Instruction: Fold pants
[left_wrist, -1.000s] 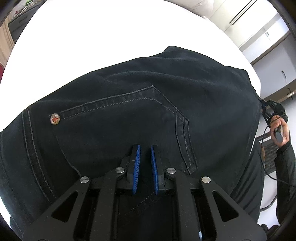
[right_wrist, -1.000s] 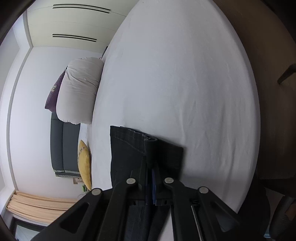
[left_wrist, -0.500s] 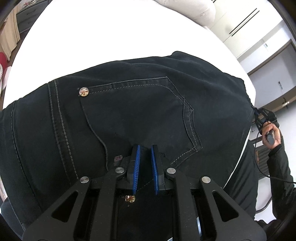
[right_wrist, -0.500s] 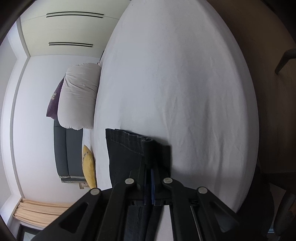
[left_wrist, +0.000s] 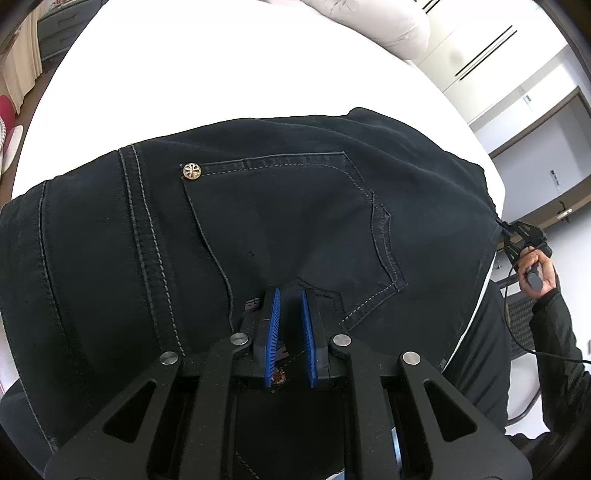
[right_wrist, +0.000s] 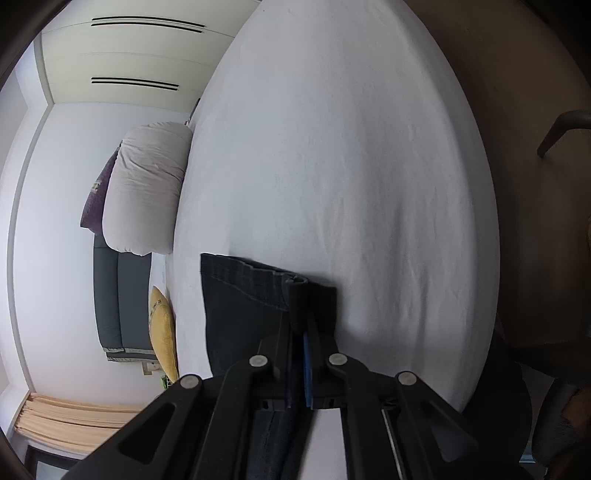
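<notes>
A bedroom with white wardrobe doors (right_wrist: 122, 55) along one wall holds a bed covered by a white sheet (right_wrist: 332, 166), which carries everything here. At the head edge of the bed lies a large pale pillow (right_wrist: 146, 192), with a purple cushion (right_wrist: 98, 199) behind it. Beside the bed stand a grey sofa (right_wrist: 118, 299) and a yellow cushion (right_wrist: 162, 328).

The black jeans (left_wrist: 277, 221) lie spread on the sheet near the person's edge of the bed, back side up. A stitched back pocket (left_wrist: 295, 229) faces the left camera, and a metal rivet (left_wrist: 192, 171) marks its upper corner.

The left gripper (left_wrist: 290, 314) rests low over the jeans just below the pocket. Its blue-padded fingers stand a little apart, with dark denim and a second rivet between them; whether they actually grip the cloth cannot be told.

The right gripper (right_wrist: 301, 332) is pressed together on a folded edge of the jeans (right_wrist: 243, 302), a roll of denim sticking up between its fingers. In the left view the right gripper (left_wrist: 517, 240) shows at the far corner of the jeans, held by the person's hand (left_wrist: 537, 269).
</notes>
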